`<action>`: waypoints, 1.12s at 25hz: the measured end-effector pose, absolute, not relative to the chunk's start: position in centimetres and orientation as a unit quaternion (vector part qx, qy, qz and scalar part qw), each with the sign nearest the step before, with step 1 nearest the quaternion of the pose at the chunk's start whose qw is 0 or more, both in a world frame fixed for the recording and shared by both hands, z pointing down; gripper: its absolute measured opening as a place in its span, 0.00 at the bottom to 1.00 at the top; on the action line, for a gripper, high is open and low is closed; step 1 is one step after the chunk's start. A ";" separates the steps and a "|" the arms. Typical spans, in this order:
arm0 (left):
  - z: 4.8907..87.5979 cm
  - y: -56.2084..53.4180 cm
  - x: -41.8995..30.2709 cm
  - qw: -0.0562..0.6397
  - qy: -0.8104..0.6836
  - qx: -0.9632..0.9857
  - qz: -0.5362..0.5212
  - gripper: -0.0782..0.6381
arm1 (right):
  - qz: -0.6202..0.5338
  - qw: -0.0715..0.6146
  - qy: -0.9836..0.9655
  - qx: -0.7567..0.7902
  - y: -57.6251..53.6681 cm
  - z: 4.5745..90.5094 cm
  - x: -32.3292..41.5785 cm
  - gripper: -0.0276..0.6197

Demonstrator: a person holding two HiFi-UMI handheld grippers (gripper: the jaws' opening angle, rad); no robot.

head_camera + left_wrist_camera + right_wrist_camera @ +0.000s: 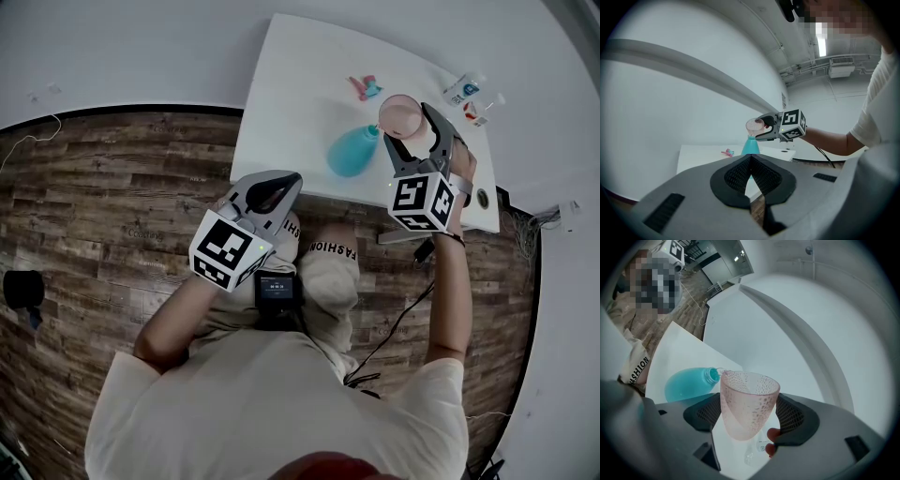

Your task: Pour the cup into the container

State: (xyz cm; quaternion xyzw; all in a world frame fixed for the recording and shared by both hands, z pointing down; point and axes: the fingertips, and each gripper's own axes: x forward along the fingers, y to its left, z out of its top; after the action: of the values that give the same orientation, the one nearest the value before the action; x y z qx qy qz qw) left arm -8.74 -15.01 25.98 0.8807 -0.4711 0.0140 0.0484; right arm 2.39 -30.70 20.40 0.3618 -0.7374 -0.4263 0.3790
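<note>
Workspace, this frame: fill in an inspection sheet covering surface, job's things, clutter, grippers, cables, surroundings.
Surface: white table, set against a white wall.
Job's things: pink cup tilted above the mouth of the teal container, which stands on the table.
Clutter: small pink and blue item; two small bottles at the far corner.
Grippers: right gripper shut on the pink cup; left gripper shut, empty, off the table.
Cables: black cable hanging to the floor below the table's edge; white cable on the floor by the wall.
Surroundings: wood-pattern floor, white wall.
</note>
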 end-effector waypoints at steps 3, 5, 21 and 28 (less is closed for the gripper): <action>25.9 -15.0 -8.8 0.049 -0.471 0.881 0.014 0.13 | -0.429 0.380 -0.735 0.362 -30.7 20.3 2.3 0.61; 25.9 -15.0 -8.8 0.048 -0.471 0.881 0.013 0.13 | -0.431 0.380 -0.733 0.364 -30.7 20.2 2.4 0.61; 26.2 -14.8 -9.1 0.050 -0.475 0.879 0.012 0.13 | -0.454 0.383 -0.715 0.369 -30.6 19.7 2.3 0.61; 26.3 -14.5 -9.4 0.051 -0.475 0.878 0.012 0.13 | -0.461 0.385 -0.708 0.370 -30.3 19.7 2.2 0.61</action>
State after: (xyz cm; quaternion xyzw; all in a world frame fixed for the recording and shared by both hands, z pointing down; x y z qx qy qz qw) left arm -9.36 -14.46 26.25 0.8784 -0.4751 0.0121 0.0507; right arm 2.20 -30.28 19.65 0.3704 -0.7082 -0.4613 0.3853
